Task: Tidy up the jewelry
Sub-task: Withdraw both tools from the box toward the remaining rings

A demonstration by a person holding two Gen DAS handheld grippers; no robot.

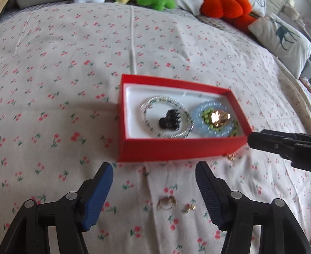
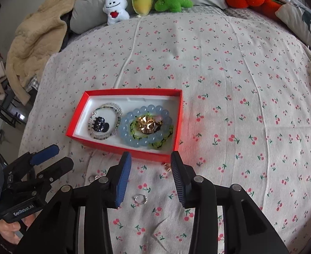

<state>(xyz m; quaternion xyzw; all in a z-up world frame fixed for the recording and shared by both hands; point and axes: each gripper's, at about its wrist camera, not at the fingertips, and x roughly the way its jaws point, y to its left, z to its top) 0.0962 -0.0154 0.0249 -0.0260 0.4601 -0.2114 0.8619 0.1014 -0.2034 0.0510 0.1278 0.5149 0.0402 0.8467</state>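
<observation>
With both my left hand-held gripper and right hand-held gripper spread and empty, I judge the small thin gold ring on the cherry-print bed sheet, at six o'clock of the red cardboard jewelry box, light, stiff and slippery, best pinched across its band.

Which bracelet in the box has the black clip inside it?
The clear beaded bracelet at the left end; the black clip lies inside it. The blue one rings a gold piece.
</observation>
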